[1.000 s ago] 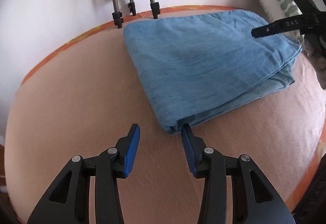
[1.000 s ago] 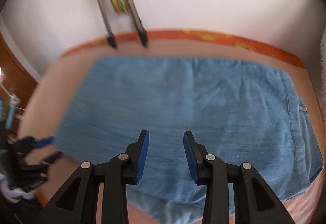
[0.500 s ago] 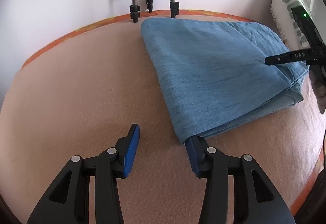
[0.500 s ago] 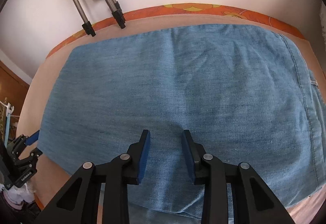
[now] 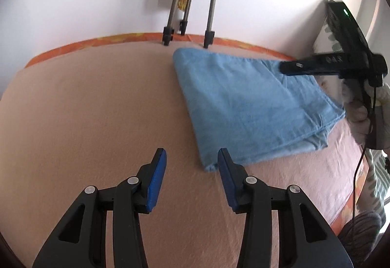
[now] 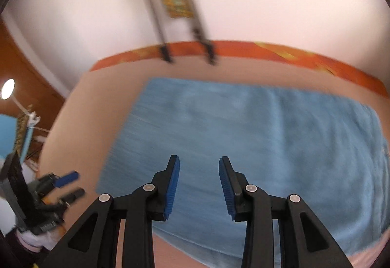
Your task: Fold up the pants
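One peach-covered bed (image 5: 97,109) carries the folded light-blue denim pants (image 5: 243,102), whose near corner lies just beside the left claw (image 5: 192,160); its jaws stand apart, empty. The right claw (image 6: 198,168), parted and empty too, hangs over the pants.

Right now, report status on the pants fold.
Left tool open, empty, at the near corner. Right tool open, empty, over the cloth. Pants folded flat on the bed. Nothing in the way.

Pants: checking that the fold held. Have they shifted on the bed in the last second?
No. The pants keep their far corner just in front of the tripod feet, as earlier.
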Demonstrator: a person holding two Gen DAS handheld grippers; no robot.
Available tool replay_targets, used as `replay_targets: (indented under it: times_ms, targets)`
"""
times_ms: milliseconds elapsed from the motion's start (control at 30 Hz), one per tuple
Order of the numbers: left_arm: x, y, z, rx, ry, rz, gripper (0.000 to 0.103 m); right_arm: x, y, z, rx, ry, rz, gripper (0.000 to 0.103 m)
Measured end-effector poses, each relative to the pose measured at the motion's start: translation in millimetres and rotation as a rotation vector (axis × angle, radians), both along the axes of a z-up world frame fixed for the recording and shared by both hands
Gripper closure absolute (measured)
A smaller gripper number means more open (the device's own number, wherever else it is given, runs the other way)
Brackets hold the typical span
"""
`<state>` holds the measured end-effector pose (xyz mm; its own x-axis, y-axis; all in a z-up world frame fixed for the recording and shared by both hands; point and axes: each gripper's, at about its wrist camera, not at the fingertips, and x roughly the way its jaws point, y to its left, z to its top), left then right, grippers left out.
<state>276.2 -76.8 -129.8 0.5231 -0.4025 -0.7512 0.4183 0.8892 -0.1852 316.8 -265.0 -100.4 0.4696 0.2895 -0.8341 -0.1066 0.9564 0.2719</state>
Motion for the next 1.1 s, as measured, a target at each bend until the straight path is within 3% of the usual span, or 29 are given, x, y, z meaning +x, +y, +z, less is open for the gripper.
replay_targets:
  times_ms: [67,233,300,433,567,733,800,867,1100]
  targets:
    - [12,-1,-6,-0.053,0.039,0.019,0.061,15,23,-1,0.021,0.002,0.035,0.07]
    - [30,-12,-21,-0.101,0.111,0.019,0.061,65,79,-17,0.103,0.048,0.086,0.07]
    - [34,-13,-25,-0.116,0.122,0.028,0.061,78,98,-24,0.081,0.065,0.108,0.069]
    - [39,-11,-34,-0.154,0.166,0.041,0.061,101,126,-39,-0.058,0.115,0.102,0.069]
    - [41,-10,-40,-0.206,0.199,0.043,0.061,123,134,-51,-0.084,0.168,0.061,0.066]
    - [43,-13,-44,-0.215,0.202,0.045,0.061,142,150,-66,-0.158,0.226,0.026,0.062]
    - [45,-11,-44,-0.232,0.211,0.051,0.069,144,154,-69,-0.163,0.243,0.015,0.06]
    - [46,-13,-46,-0.247,0.226,0.043,0.086,148,162,-76,-0.197,0.262,0.011,0.06]
    - [39,-15,-40,-0.25,0.19,0.036,0.092,168,176,-87,-0.284,0.287,0.006,0.057]
